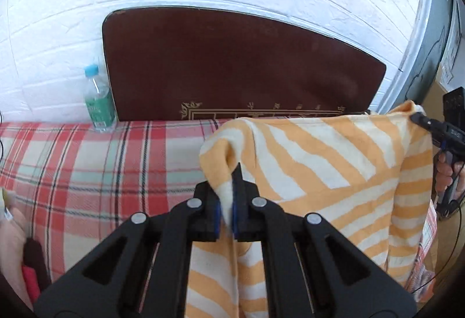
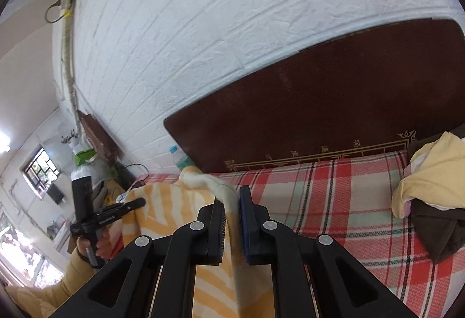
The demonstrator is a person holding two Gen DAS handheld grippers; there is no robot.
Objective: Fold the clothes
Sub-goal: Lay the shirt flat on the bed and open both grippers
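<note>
An orange-and-white striped garment [image 1: 319,167] hangs stretched in the air above the plaid bed. My left gripper [image 1: 229,199] is shut on one top corner of it. My right gripper [image 2: 232,216] is shut on another edge of the striped garment [image 2: 162,213], which drapes down between the fingers. The right gripper also shows at the far right of the left wrist view [image 1: 418,117], pinching the garment's other top corner. The left gripper shows at the left of the right wrist view [image 2: 136,204].
A red, white and green plaid bed cover [image 1: 87,167] lies below. A dark brown headboard [image 1: 232,62] stands against the white brick wall. A water bottle [image 1: 97,100] stands at the headboard's left. A pile of yellow and dark clothes [image 2: 433,196] lies on the bed at right.
</note>
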